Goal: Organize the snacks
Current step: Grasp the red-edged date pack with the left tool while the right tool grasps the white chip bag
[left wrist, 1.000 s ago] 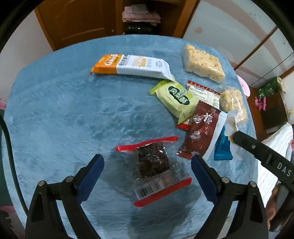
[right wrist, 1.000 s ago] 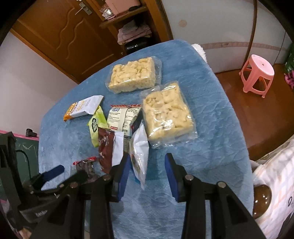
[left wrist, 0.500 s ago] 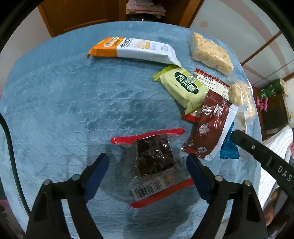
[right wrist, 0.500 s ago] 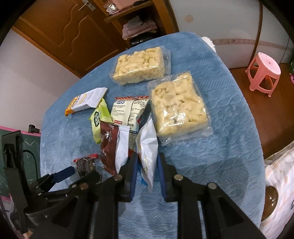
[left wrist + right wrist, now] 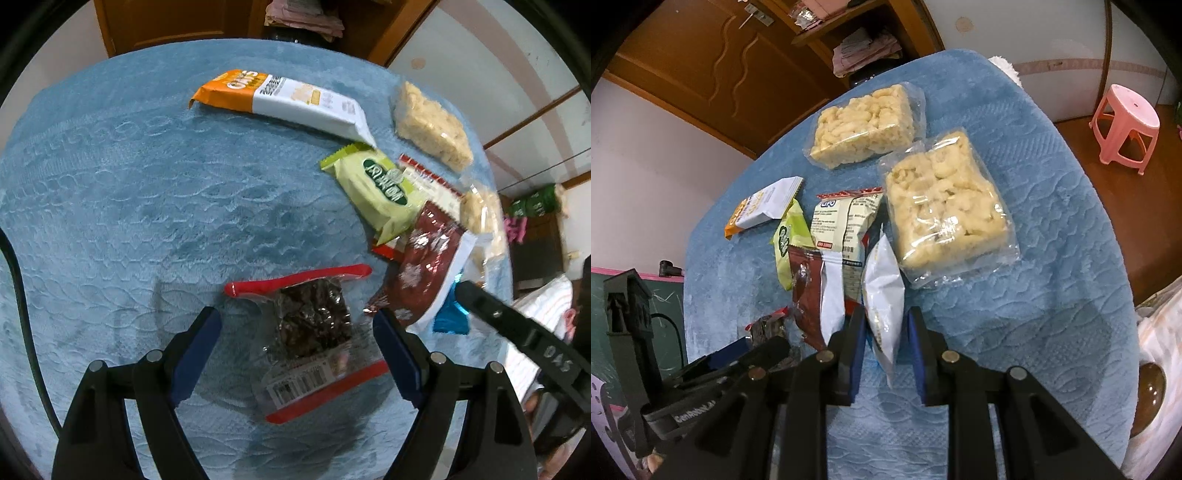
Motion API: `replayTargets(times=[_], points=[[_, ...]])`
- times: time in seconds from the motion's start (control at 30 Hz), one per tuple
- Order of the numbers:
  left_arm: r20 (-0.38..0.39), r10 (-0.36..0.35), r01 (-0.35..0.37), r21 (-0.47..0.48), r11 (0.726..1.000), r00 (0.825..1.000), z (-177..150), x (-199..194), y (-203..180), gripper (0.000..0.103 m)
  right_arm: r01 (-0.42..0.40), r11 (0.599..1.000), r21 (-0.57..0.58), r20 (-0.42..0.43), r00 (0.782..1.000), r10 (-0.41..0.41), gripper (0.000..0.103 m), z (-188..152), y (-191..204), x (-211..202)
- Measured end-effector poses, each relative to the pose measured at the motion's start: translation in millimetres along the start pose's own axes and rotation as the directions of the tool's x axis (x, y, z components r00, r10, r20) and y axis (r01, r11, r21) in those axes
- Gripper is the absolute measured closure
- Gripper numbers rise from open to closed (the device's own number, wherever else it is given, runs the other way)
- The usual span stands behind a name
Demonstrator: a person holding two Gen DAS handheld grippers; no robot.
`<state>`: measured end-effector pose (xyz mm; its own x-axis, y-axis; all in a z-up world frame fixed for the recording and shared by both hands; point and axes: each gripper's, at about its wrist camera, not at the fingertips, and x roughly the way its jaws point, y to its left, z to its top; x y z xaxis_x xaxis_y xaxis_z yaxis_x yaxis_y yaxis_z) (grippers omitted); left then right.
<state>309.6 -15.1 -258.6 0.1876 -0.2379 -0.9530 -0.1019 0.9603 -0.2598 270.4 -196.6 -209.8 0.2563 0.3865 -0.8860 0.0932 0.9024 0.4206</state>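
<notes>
Right wrist view: right gripper (image 5: 886, 334) has narrowed since a second ago and now pinches, I think, the white-and-blue snack packet (image 5: 882, 291) at 6 o'clock, so that one's ready to lift; left gripper (image 5: 297, 334) stays wide around the red-edged dark snack pack (image 5: 312, 326)

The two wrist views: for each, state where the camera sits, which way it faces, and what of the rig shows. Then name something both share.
Left wrist: on the left gripper, looking down at the dark snack packet; own blue-padded fingers show.
Right wrist: on the right gripper, facing the door, fingers around the white packet.
Shared: green packet, blue cloth.
</notes>
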Motion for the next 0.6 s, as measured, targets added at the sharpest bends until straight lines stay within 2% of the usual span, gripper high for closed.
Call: replayTargets(times=[0.1, 0.23, 0.47, 0.5, 0.53, 0.6], points=[[0.012, -0.057, 0.057, -0.018, 0.998, 0.998, 1, -8, 12, 0.019, 0.003, 1.000, -0.006, -0.012, 1.000, -0.003, 0.081, -1, 3, 3], [0.005, -0.064, 0.064, -0.038, 0.997, 0.998, 0, -7, 16, 0.019, -0.004, 1.000, 0.002, -0.018, 1.000, 0.004, 0.081, -1, 1, 4], [0.017, 0.004, -0.004, 0.014, 1.000, 1.000, -2, -4, 1, 0.020, -0.005, 1.000, -0.006, -0.026, 1.000, 0.004, 0.081, -2, 1, 6], [0.026, 0.010, -0.011, 0.013, 1.000, 1.000, -1, -5, 0, 0.028, -0.002, 1.000, -0.009, -0.026, 1.000, 0.002, 0.081, -2, 3, 6], [0.030, 0.014, -0.015, 0.010, 1.000, 0.999, -1, -5, -1, 0.030, 0.001, 1.000, -0.012, -0.025, 1.000, -0.001, 0.081, -2, 4, 6], [0.041, 0.013, -0.013, 0.007, 1.000, 0.999, -1, -7, -1, 0.049, 0.000, 1.000, -0.012, -0.025, 1.000, -0.001, 0.083, -3, 5, 7]])
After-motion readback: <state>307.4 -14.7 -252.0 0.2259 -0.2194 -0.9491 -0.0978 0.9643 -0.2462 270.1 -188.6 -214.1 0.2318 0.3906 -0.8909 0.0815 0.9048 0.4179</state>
